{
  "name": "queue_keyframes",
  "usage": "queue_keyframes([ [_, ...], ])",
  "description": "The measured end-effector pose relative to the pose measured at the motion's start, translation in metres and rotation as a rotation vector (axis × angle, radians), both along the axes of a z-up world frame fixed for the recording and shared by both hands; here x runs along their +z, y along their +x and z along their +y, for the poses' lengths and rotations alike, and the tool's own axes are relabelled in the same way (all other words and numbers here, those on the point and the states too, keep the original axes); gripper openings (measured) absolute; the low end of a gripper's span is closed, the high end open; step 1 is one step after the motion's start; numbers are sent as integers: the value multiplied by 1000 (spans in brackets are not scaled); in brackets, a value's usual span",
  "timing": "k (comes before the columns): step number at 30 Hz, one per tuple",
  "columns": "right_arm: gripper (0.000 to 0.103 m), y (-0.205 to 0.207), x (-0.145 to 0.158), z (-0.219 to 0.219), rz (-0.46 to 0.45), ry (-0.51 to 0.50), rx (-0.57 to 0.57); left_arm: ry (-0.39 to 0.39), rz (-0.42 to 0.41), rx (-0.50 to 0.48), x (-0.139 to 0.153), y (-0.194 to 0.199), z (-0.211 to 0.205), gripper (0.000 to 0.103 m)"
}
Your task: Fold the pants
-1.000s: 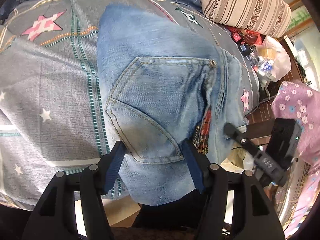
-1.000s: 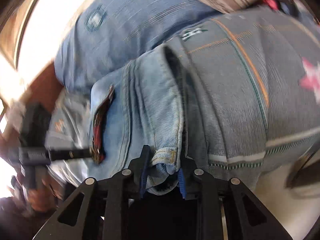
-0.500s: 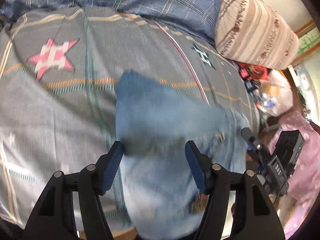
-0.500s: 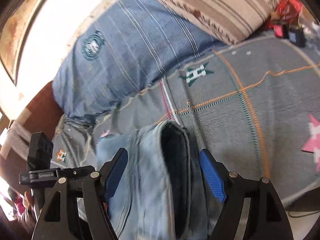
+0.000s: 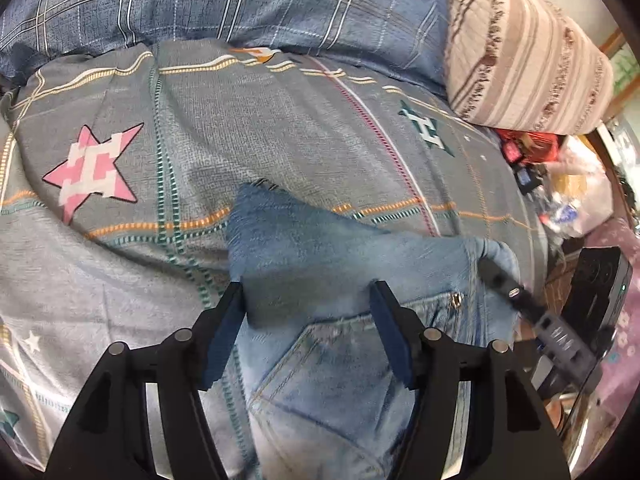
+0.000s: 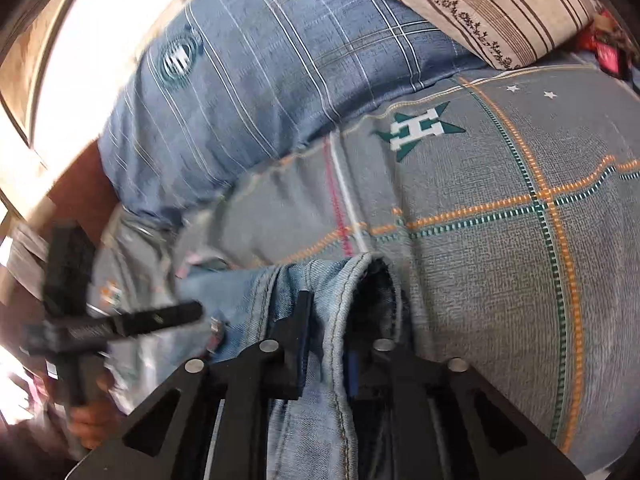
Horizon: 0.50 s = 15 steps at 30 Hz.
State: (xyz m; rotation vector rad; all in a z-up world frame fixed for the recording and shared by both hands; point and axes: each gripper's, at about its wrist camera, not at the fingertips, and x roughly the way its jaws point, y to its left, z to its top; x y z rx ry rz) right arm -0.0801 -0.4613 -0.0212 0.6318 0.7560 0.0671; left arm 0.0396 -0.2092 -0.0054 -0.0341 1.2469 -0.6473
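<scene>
Closing my right gripper (image 6: 326, 340) on the jeans' (image 5: 344, 320) stitched edge, I have denim between the narrowing jaws. My left gripper (image 5: 306, 336) stands roughly half open, straddling the folded denim above the back pocket (image 5: 320, 364) without pinching it. The jeans lie bunched on the grey bedspread (image 5: 280, 128), near its edge. I judge the biggest risk is the right pads catching only the top layer, so the fold peels apart when lifted; the unclamped left side could let the cloth sag or slide off the bed. The legs and most of the fold lie hidden beneath both grippers, and motion blur smears the right view's left side.
</scene>
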Motion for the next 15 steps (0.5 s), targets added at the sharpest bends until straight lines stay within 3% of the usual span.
queue_keyframes([
  [2,37,-15,9,-3,-34,27,-28,-30,25,-3,3,-6,11,63],
  [4,58,-26,8,-7,-26,60,-28,-46,47,-1,2,-15,21,63],
  [10,61,-49,-11,-2,53,104,-8,38,31,-1,-9,-43,22,64],
  [15,62,-55,-21,0,85,139,-34,52,17,10,-4,-46,22,64],
])
